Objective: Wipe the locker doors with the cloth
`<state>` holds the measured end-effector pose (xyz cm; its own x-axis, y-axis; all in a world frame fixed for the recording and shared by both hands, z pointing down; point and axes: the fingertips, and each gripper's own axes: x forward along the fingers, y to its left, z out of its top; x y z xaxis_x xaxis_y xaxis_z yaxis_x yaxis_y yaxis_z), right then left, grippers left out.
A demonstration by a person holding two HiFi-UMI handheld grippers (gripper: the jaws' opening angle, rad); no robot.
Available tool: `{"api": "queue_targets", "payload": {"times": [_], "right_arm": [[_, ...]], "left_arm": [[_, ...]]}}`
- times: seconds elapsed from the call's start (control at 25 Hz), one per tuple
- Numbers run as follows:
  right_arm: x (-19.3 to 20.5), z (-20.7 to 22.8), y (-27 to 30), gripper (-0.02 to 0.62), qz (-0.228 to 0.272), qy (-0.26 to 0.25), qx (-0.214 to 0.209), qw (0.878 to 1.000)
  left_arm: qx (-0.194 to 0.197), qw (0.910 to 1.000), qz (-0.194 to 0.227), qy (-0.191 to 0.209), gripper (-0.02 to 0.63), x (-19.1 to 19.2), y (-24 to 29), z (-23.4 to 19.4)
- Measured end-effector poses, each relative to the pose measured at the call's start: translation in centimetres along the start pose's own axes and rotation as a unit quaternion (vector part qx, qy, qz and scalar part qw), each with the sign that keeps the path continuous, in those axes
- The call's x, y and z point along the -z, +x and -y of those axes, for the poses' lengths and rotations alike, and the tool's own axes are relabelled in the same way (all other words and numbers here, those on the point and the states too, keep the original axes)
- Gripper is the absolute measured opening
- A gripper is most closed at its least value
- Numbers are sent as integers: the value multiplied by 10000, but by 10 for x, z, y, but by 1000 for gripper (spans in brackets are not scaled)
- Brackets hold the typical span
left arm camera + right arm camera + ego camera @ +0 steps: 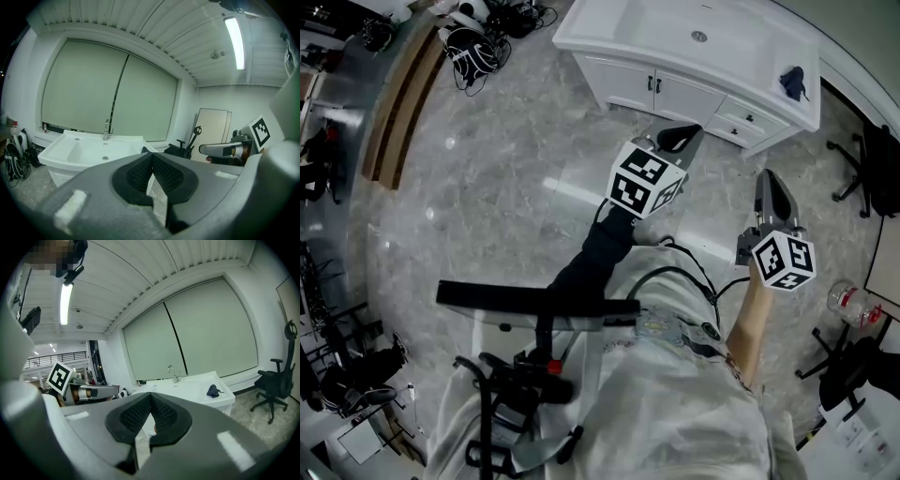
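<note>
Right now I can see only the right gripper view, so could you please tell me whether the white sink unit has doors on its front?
Observer: Yes. In the head view the sink unit has two closed doors with dark handles on its front, and drawers to their right.
Operator: Thank you. Is the left gripper carrying anything?
Observer: No. In the left gripper view its jaws are shut together with nothing between them.
</note>
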<state>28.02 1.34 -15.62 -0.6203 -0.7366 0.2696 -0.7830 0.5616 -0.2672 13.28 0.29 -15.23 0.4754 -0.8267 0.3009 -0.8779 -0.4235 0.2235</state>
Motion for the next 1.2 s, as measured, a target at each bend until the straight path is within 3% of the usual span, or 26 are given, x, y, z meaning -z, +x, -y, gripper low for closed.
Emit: {"api": "queue_targets", "payload": {"times": [0.36,0.68,1.0,1.2], "right_arm": [[5,15,-12,6,-5,-22,-32,10000],[16,45,8,8,-242,25,-217,9995],[8,75,84,37,-423,24,-118,9990],[-6,99,138,74,-589,7,75,9982]], "left_arm": [[49,10000,-25,-42,2,8,12,16],[-236,9996,-87,-139,2,14,29,8],[-101,9997,-152,-178,2,-2,94,-45],[230,9995,-213,7,2,-31,151,-79]]}}
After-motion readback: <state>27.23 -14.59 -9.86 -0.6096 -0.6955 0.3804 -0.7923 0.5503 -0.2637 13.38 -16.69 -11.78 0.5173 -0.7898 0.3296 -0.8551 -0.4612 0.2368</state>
